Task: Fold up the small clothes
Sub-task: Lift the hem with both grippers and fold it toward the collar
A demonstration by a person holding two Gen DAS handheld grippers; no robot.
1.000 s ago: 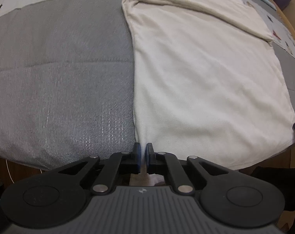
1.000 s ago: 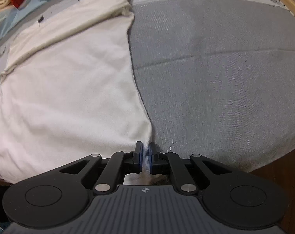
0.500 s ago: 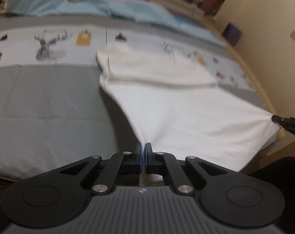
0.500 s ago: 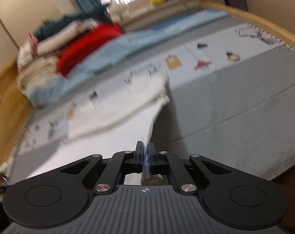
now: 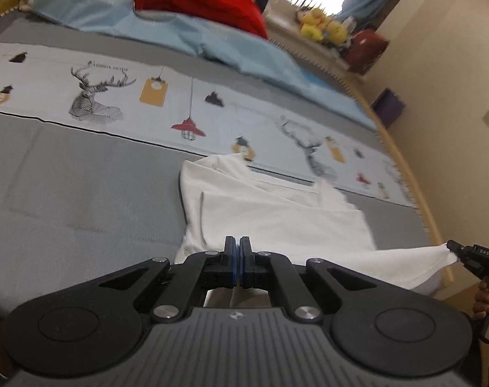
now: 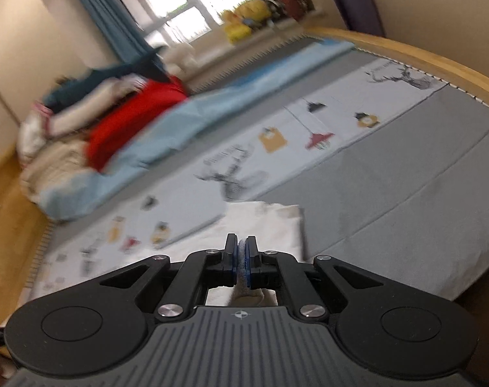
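Each claw, left (image 5: 237, 245) and right (image 6: 241, 245), clamps the white garment (image 5: 276, 216), stretched sideways between them.

White garment (image 5: 276, 222), grey bedcover (image 5: 66, 193) with deer-and-lamp print, red blanket (image 5: 199, 0).

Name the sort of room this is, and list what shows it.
Most likely a bedroom: a wide bed with a printed cover, piled bedding at its head, and a curtained window with soft toys on the sill.
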